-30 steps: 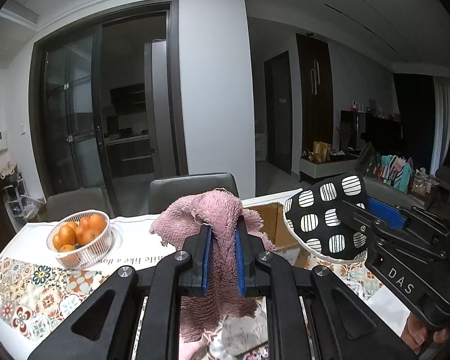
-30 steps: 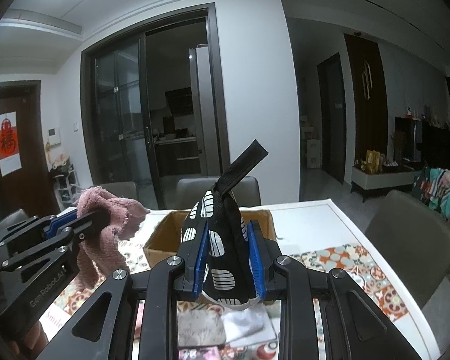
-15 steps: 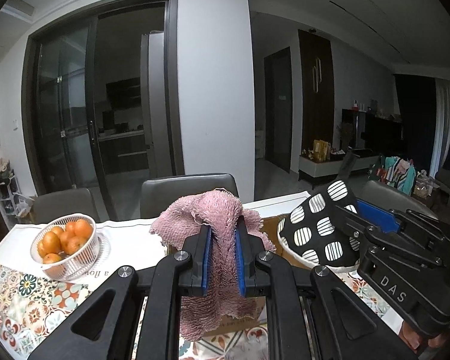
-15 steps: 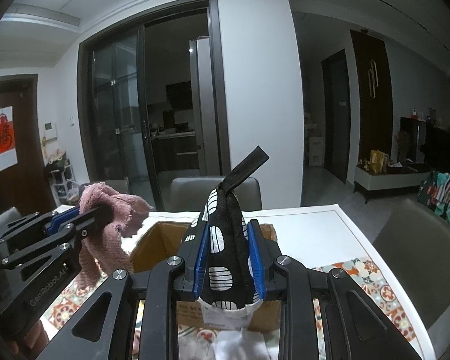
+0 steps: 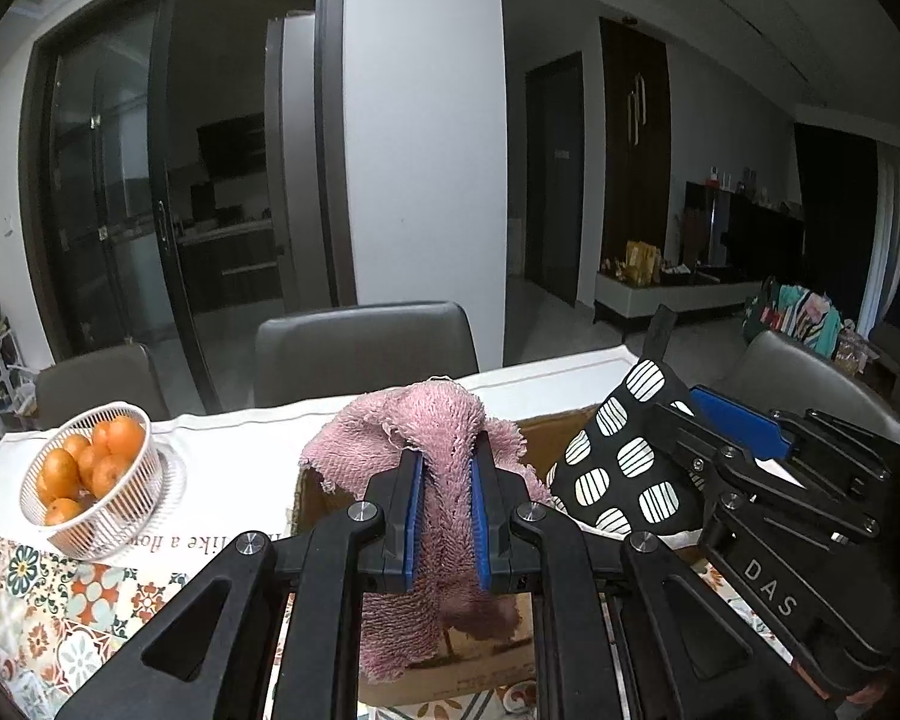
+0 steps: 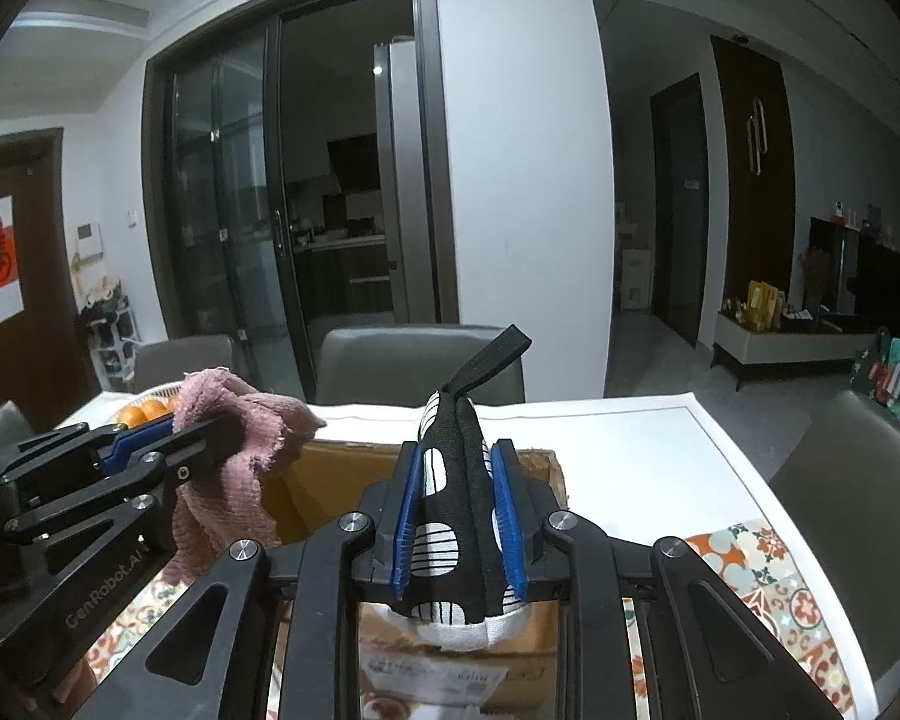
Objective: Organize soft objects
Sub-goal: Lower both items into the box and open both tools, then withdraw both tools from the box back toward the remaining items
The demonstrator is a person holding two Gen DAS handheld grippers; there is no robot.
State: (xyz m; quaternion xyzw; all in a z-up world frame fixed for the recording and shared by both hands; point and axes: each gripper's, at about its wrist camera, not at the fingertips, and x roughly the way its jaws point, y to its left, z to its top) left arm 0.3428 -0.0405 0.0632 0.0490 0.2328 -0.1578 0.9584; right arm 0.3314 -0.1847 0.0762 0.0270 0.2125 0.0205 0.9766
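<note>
My left gripper [image 5: 444, 468] is shut on a pink knitted cloth [image 5: 426, 420], which hangs over the open cardboard box [image 5: 468, 654]. My right gripper [image 6: 456, 462] is shut on a black oven mitt with white striped spots [image 6: 450, 516], held above the same box [image 6: 342, 480]. In the left wrist view the mitt [image 5: 624, 474] and the right gripper [image 5: 768, 468] sit to the right of the cloth. In the right wrist view the cloth [image 6: 234, 450] and the left gripper [image 6: 168, 438] are at the left, over the box's left edge.
A white wire basket of oranges [image 5: 90, 474] stands at the left on the patterned tablecloth [image 5: 48, 600]. Grey chairs [image 5: 366, 348] line the far side of the table, another chair [image 6: 852, 510] at the right. The table's white far edge [image 6: 630, 420] lies behind the box.
Both grippers have moved forward and lower, so the box now sits directly under the cloth and the mitt. Both stay shut on their items.
</note>
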